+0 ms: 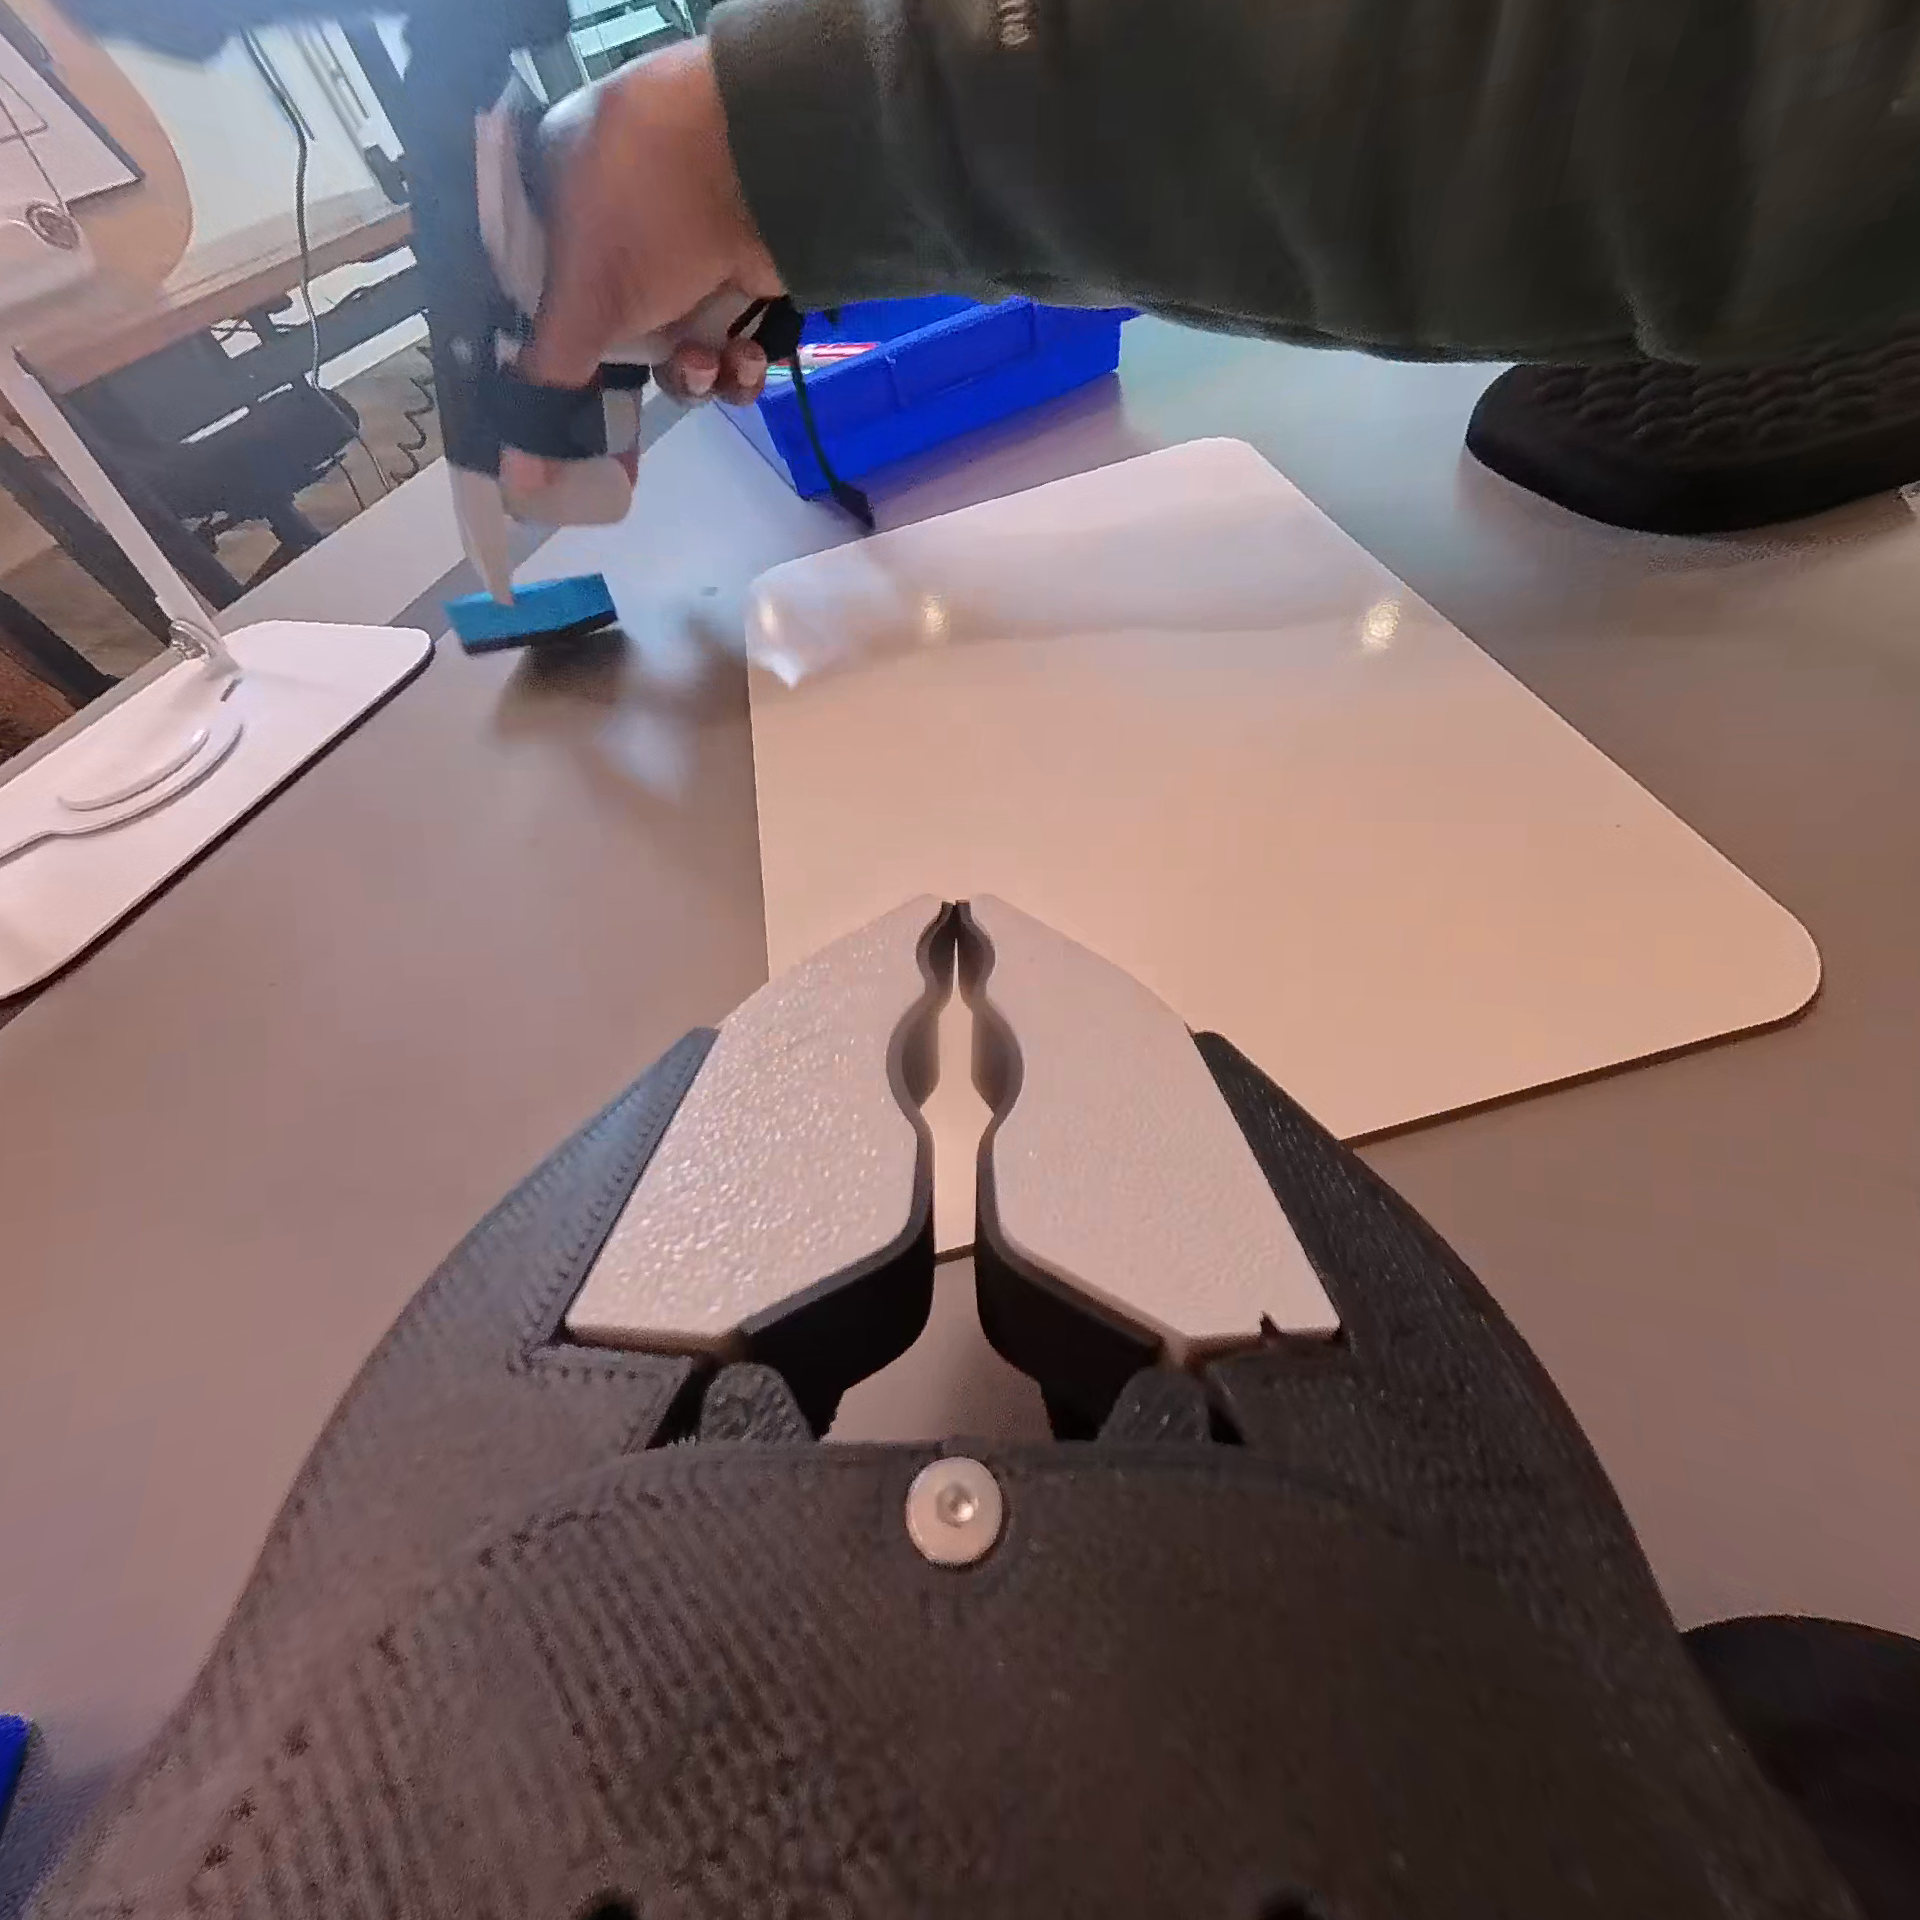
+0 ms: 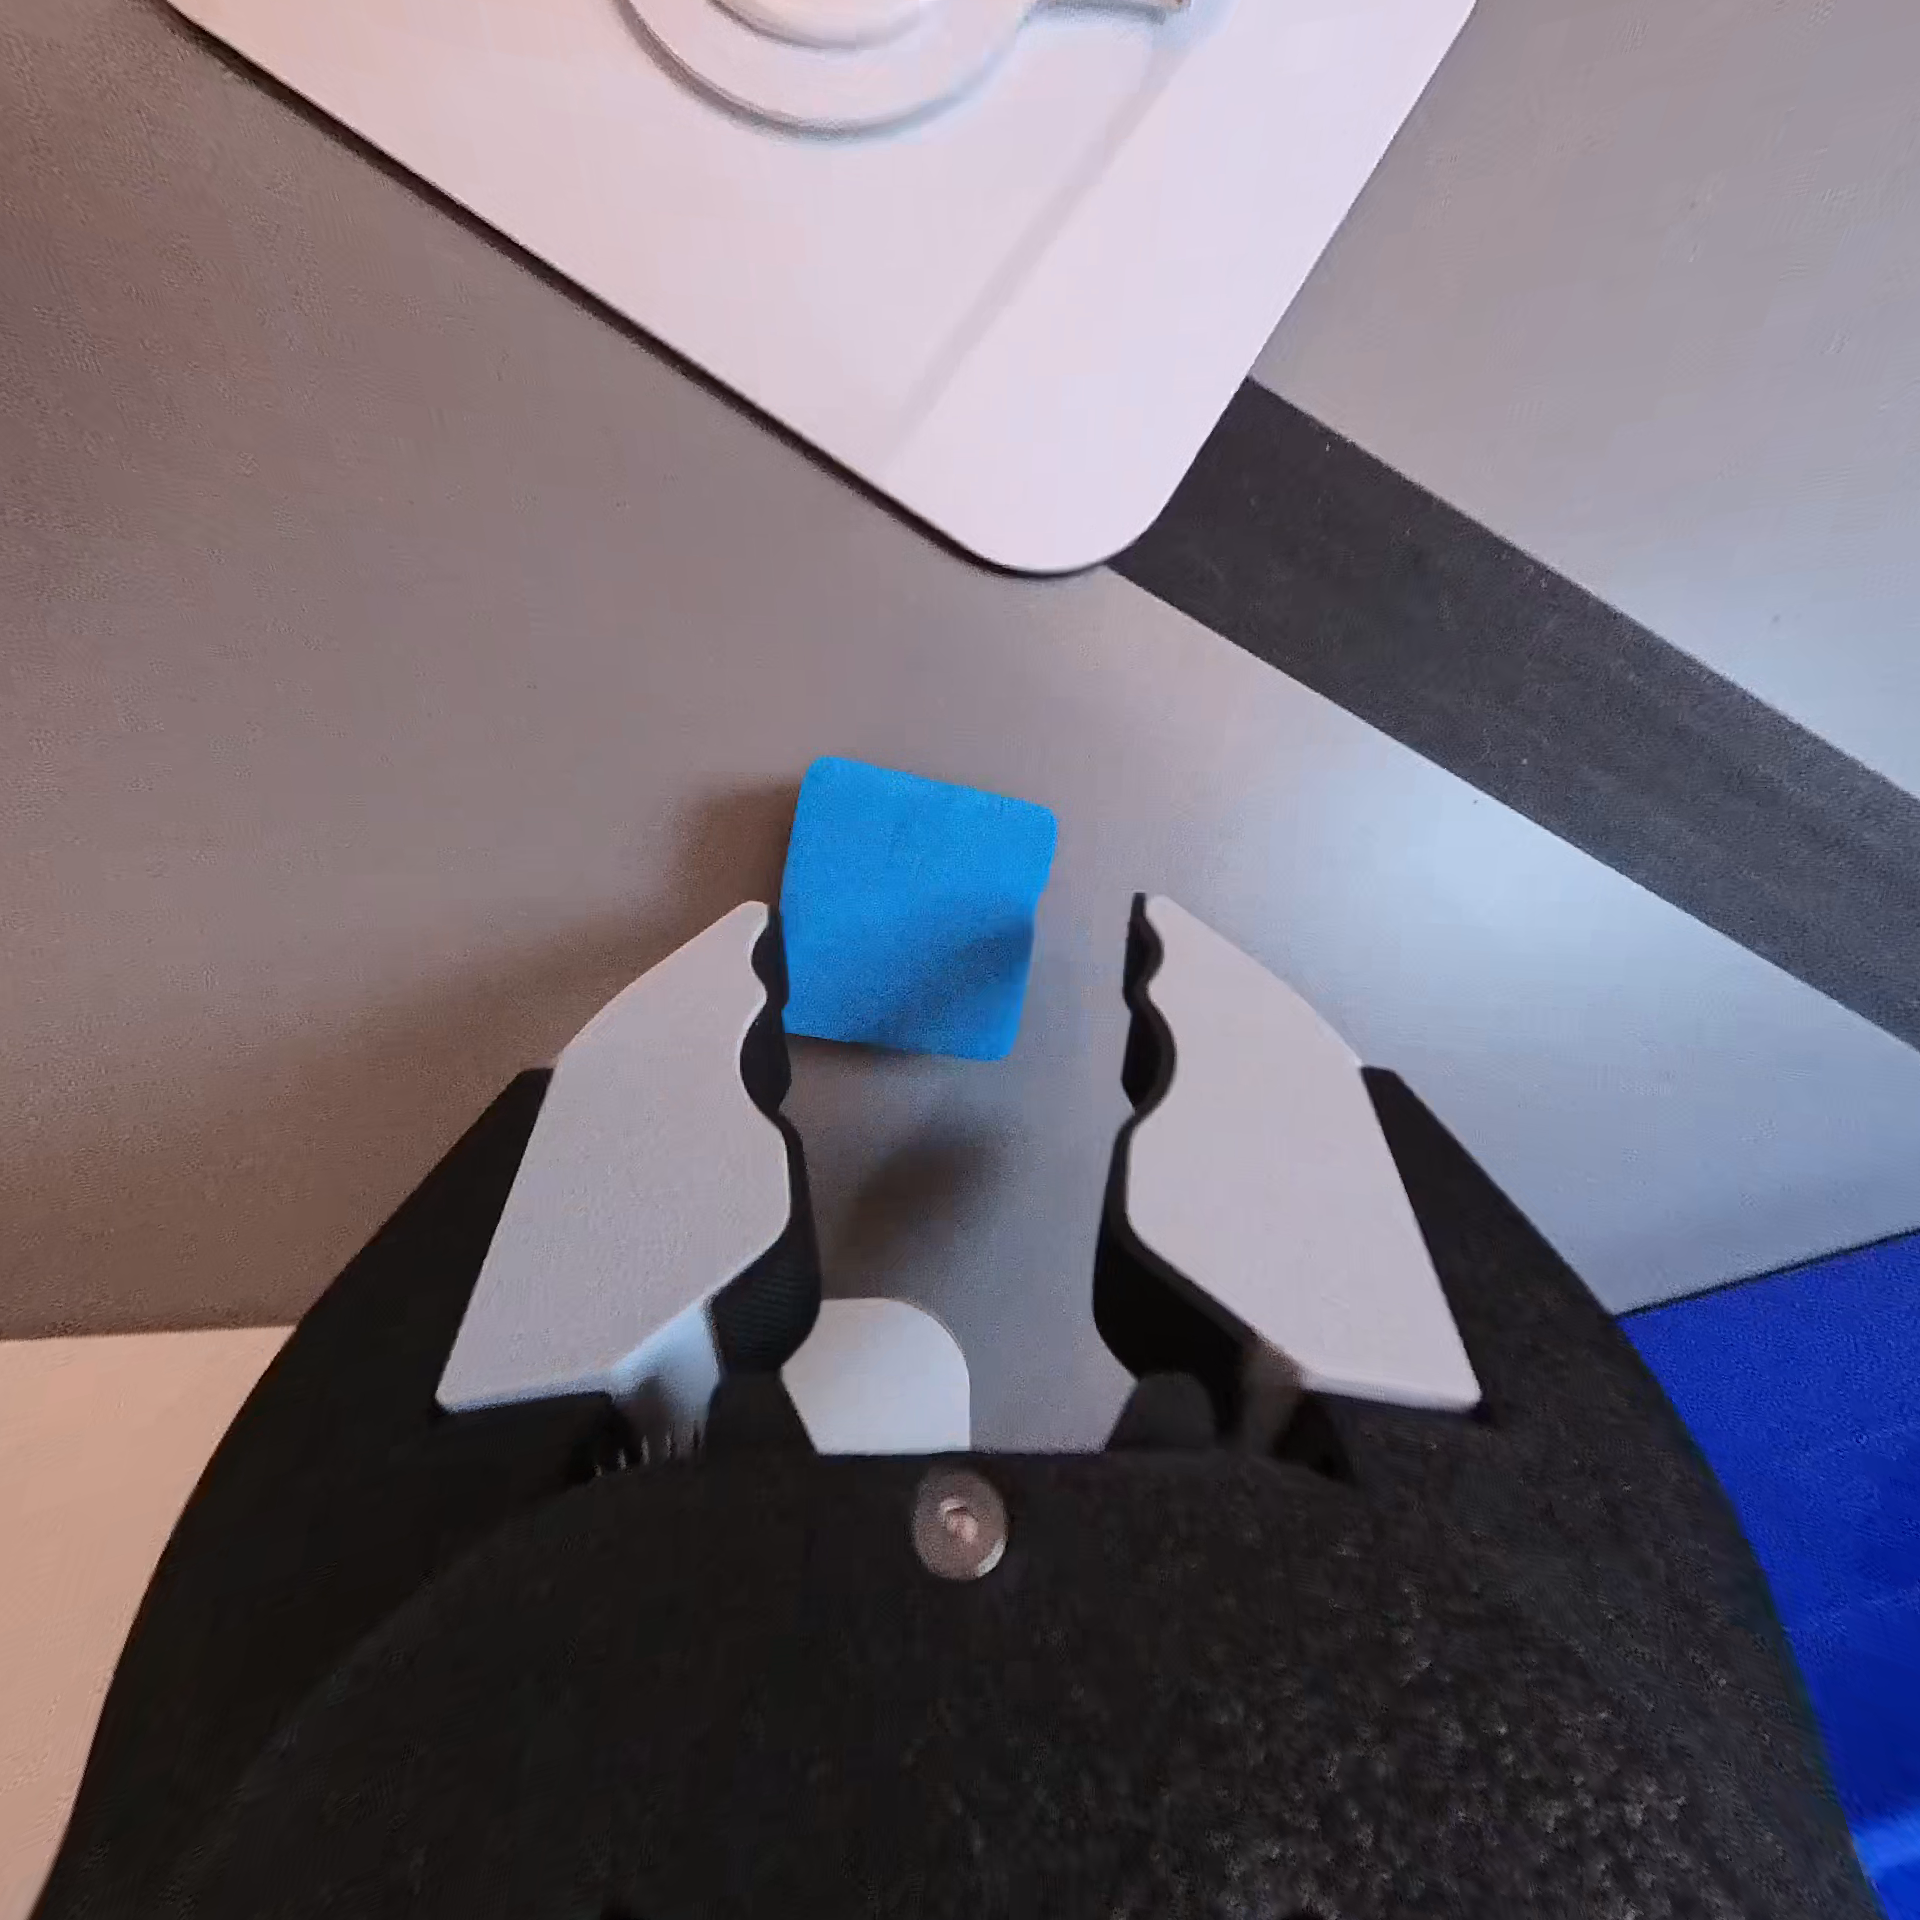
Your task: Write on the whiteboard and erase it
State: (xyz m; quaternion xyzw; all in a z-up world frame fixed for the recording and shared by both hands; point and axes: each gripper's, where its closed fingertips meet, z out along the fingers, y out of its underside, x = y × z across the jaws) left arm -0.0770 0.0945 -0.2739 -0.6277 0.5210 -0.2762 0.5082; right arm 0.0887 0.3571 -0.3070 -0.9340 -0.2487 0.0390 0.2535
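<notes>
The white whiteboard (image 1: 1247, 779) lies flat on the grey table and shows no marks. Its corner also shows in the right wrist view (image 2: 104, 1455). My left gripper (image 1: 958, 909) is shut and empty, low over the board's near edge. A blue eraser (image 2: 914, 914) with a dark underside sits on the table left of the board, also in the left wrist view (image 1: 530, 613). My right gripper (image 2: 951, 909) is open and points down at it. The eraser lies between the fingertips, against the left one and apart from the right one. No marker is in view.
A white lamp base (image 1: 208, 707) stands left of the eraser, also in the right wrist view (image 2: 831, 260). A blue bin (image 1: 935, 384) sits behind the board. A black padded rest (image 1: 1704, 436) lies far right. A person's hand and green sleeve (image 1: 1247, 156) reach across above the board. The grippers' ends are close to 30 cm from one another.
</notes>
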